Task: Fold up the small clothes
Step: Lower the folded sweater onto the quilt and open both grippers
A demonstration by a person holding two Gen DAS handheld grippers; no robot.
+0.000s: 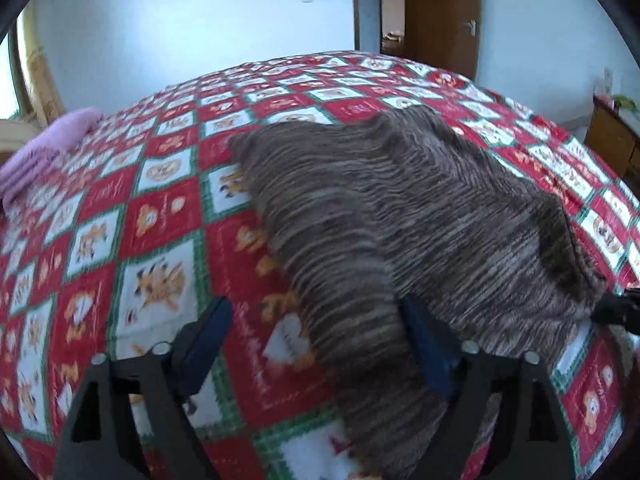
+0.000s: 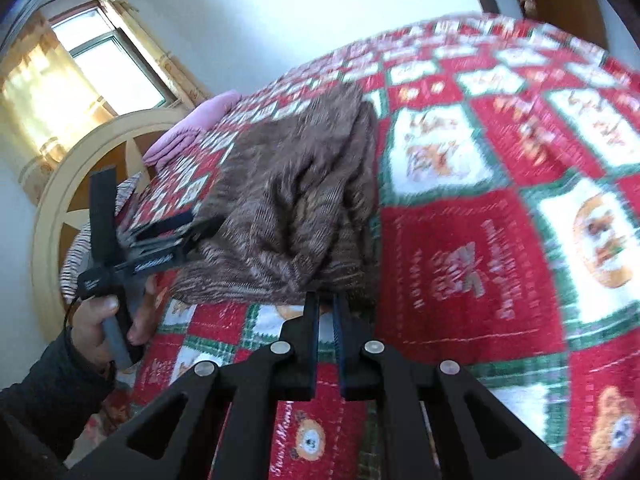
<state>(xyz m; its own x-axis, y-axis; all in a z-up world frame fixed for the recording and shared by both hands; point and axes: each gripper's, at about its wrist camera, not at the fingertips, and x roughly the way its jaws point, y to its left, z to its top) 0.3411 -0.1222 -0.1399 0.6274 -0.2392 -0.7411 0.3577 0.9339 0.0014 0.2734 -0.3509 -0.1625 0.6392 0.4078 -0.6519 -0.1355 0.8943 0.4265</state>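
Partway: brown knit garment (image 1: 420,216) lies seemingly folded once on the bed (image 1: 160,208). Left tool (image 1: 316,344) gapes, straddling its edge; right tool (image 2: 326,308) pinches the hem. Further folds remain.

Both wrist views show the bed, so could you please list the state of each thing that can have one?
Brown striped garment: lying on the blanket, partly folded, bunched.
Left gripper: fingers open wide, over the garment's near edge.
Right gripper: fingers shut on the garment's edge.
Pink cloth: lying at the bed's far corner, seemingly folded.
Door: open.
Curtains: drawn aside from the window.
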